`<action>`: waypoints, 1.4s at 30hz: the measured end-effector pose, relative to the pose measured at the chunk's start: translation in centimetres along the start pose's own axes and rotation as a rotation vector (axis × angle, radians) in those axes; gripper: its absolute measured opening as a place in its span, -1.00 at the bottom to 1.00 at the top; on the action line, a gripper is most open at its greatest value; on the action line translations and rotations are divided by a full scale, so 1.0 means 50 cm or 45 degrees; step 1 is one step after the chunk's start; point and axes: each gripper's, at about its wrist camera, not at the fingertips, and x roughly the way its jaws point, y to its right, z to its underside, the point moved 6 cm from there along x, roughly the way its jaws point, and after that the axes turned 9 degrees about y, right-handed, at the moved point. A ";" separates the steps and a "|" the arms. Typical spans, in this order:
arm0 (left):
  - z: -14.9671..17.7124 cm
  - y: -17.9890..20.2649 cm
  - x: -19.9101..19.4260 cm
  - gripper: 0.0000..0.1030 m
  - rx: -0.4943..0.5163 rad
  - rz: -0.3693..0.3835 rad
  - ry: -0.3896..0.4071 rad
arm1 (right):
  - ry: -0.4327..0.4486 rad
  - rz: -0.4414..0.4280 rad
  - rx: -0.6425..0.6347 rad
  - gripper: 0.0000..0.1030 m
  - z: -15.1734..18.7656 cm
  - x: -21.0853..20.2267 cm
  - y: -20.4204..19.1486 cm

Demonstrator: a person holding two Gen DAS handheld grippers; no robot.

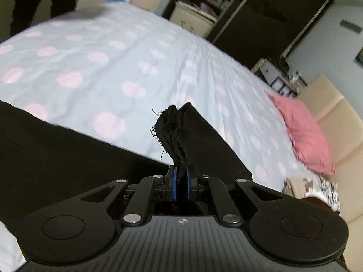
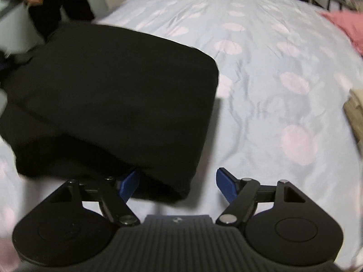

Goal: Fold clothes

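Both tongs were down low over the bed [image 2: 261,72]. The left tongs [image 1: 180,176] were pinched tight on a corner of the black cloth [image 1: 195,136]. The cloth was squeezed between the two blue pads [image 1: 173,181], and the thick end stuck up past the tips with little loose threads hanging off it. From there the rest of the black cloth dropped away to the left and lay on the bed.

The right tongs [image 2: 179,183] were spread wide and held nothing. Their blue fingertips [image 2: 225,184] stood well apart. The near corner of the black cloth [image 2: 113,104] lay between them, closer to the left tip, and it covered part of that tip. I could not tell if the cloth touched it.

Seen from the right tongs, the cloth was a big dark block with a rounded far corner. Its long side ran away from the tongs, up and to the left across the bed. It looked plain black, thick and soft, folded over on itself, with a heavy fold along the near edge.

The bed had a pale blue cover with pink dots. A pink pillow [image 1: 304,133] lay at the far right. A person in dark trousers [image 2: 61,11] stood past the far left end of the bed.
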 end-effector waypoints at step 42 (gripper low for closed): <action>-0.066 -0.582 -0.180 -0.69 0.004 -0.496 -0.073 | -0.009 -0.409 -0.468 0.44 -0.030 0.040 -0.425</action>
